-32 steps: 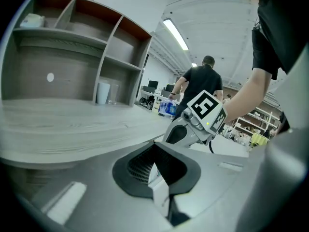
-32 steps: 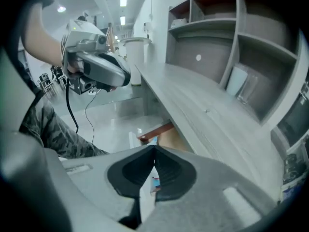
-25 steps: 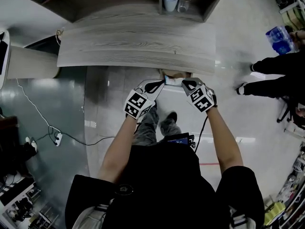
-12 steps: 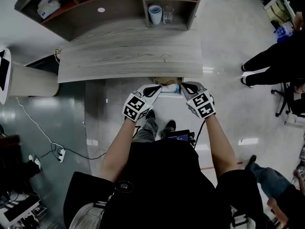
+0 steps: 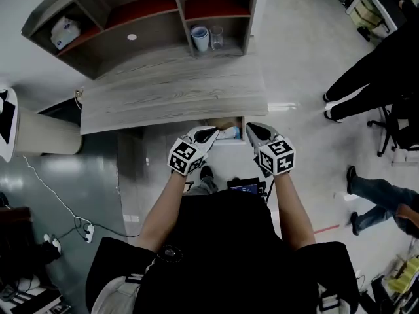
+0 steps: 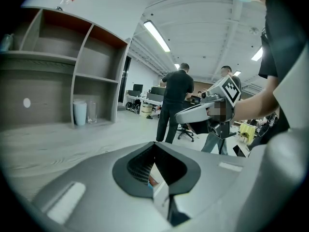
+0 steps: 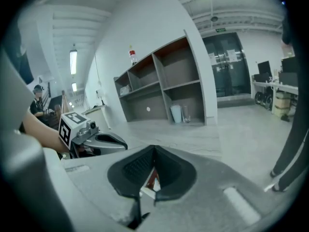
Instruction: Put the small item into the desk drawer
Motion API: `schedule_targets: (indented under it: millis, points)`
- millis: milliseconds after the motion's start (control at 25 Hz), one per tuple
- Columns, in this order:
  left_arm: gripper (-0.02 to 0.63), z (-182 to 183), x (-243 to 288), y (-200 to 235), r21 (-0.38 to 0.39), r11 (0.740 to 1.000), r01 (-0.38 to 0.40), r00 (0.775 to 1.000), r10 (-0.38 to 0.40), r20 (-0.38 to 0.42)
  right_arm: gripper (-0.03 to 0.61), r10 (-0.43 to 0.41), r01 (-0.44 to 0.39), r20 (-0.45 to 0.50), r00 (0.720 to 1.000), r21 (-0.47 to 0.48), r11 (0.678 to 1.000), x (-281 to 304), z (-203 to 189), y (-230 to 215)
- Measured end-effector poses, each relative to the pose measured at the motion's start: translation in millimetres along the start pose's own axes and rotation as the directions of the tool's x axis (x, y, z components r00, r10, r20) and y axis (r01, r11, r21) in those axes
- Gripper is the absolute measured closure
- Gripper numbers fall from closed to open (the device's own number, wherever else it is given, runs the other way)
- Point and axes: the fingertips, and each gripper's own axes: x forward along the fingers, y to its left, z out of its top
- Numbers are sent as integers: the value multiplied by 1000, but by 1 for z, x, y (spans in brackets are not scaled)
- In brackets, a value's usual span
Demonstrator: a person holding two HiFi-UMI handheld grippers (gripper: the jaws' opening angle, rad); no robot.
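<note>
The grey wood desk [image 5: 163,93] has a drawer [image 5: 222,124] standing out a little under its front edge in the head view. A small pale white and blue item [image 5: 230,133] lies in it. My left gripper [image 5: 213,133] hangs just left of the drawer and my right gripper [image 5: 249,129] just right of it, both above it and apart from it. Each is shut with nothing held. The left gripper view shows its own closed jaws [image 6: 163,197] and the right gripper [image 6: 203,112] beyond. The right gripper view shows its shut jaws [image 7: 145,192] and the left gripper [image 7: 104,141].
A shelf unit stands at the desk's back with a pale cup [image 5: 200,38] and a glass [image 5: 216,36] in one bay and a packet [image 5: 64,26] in another. People [image 5: 373,64] and an office chair [image 5: 399,126] are to the right. A cable and power strip [image 5: 85,229] lie on the floor at left.
Both grippers have lifted away from the drawer front, where their tips met a white edge, and now sit apart at its sides. The right one has rolled, so its marker cube faces up.
</note>
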Motion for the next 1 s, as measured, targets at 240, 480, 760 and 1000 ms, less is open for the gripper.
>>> schedule_targets:
  millis: [240, 480, 760, 1000]
  points:
    - [614, -2, 1, -8, 3, 1000, 2, 1000, -2, -15, 575, 8, -18, 66, 998, 151, 988, -18, -3, -2]
    - [623, 3, 8, -25, 14, 1000, 6, 1000, -6, -10, 575, 15, -23, 49, 999, 156, 988, -28, -8, -3]
    - [623, -4, 4, -48, -3, 999, -42, 999, 42, 0, 576, 95, -103, 66, 993, 136, 985, -43, -10, 4]
    - [623, -7, -11, -69, -37, 996, -77, 996, 78, 32, 577, 177, -183, 69, 982, 100, 978, -52, -15, 16]
